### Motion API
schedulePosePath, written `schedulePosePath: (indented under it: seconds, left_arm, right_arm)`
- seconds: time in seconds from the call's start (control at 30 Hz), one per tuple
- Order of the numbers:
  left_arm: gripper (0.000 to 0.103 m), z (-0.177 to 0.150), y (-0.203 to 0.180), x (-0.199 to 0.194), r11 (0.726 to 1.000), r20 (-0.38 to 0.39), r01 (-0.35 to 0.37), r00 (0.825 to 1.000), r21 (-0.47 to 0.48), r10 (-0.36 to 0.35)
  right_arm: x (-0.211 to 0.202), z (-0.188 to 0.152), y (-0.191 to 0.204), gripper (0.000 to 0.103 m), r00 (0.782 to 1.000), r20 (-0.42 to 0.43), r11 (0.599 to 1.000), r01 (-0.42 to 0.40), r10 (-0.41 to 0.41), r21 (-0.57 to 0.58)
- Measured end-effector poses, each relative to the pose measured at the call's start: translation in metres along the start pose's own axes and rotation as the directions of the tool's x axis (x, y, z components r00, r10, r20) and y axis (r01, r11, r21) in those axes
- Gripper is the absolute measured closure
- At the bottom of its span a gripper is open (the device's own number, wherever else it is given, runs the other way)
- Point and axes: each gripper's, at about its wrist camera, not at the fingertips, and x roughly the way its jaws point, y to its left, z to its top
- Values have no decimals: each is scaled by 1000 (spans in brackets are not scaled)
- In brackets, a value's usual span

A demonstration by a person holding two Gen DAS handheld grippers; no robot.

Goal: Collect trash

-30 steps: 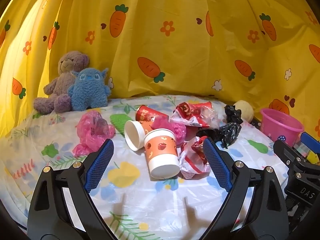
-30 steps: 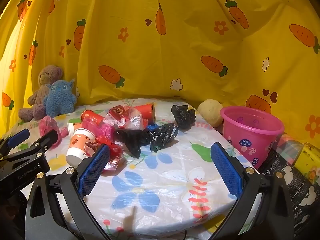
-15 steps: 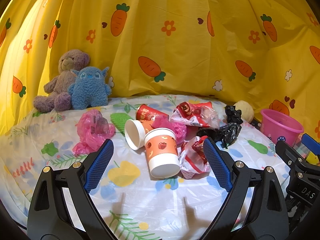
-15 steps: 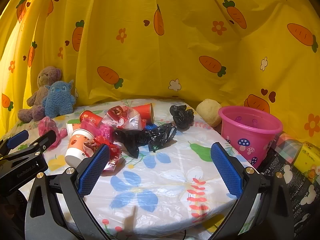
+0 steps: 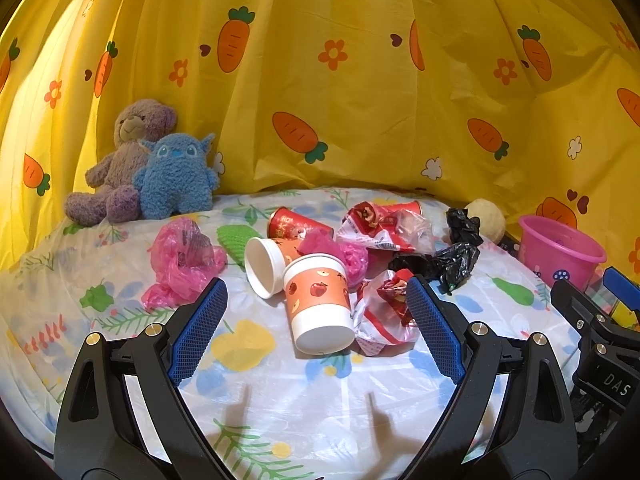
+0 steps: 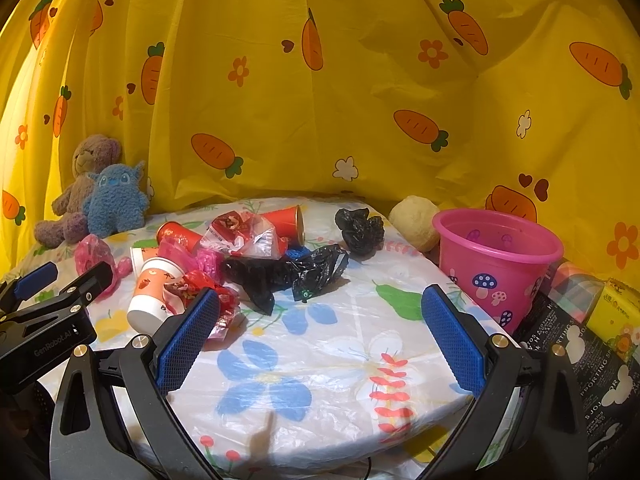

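Trash is piled mid-table: an orange apple-print cup (image 5: 320, 304) (image 6: 152, 292) lying on its side, a second paper cup (image 5: 266, 266), red cups (image 5: 298, 224) (image 6: 286, 222), red wrappers (image 5: 384, 312) (image 6: 244, 236), pink bags (image 5: 182, 260) and black bags (image 5: 448, 258) (image 6: 296, 268). A pink bucket (image 6: 498, 264) (image 5: 560, 254) stands past the table's right edge. My left gripper (image 5: 316, 324) is open, just short of the apple-print cup, holding nothing. My right gripper (image 6: 318, 332) is open over the bare front of the table, empty.
Two plush toys (image 5: 148, 172) sit at the back left against a yellow carrot-print curtain (image 5: 360, 80). A pale round ball (image 6: 414, 222) lies beside the bucket. Boxes and packets (image 6: 592, 320) lie at the right below the table edge. The table's front rim (image 6: 320, 448) is close.
Both grippers stay open and nearly still; the views shift only slightly. No trash has moved.
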Motion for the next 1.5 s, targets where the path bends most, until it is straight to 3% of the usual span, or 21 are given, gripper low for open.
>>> schedulePosePath:
  seconds: [1.5]
  left_arm:
    - [13,2,-4,2,1000,-3,6,1000,-7,-6]
  right_arm:
    - [-2,-1,-2,5,1000,5,1000,-4,3,11]
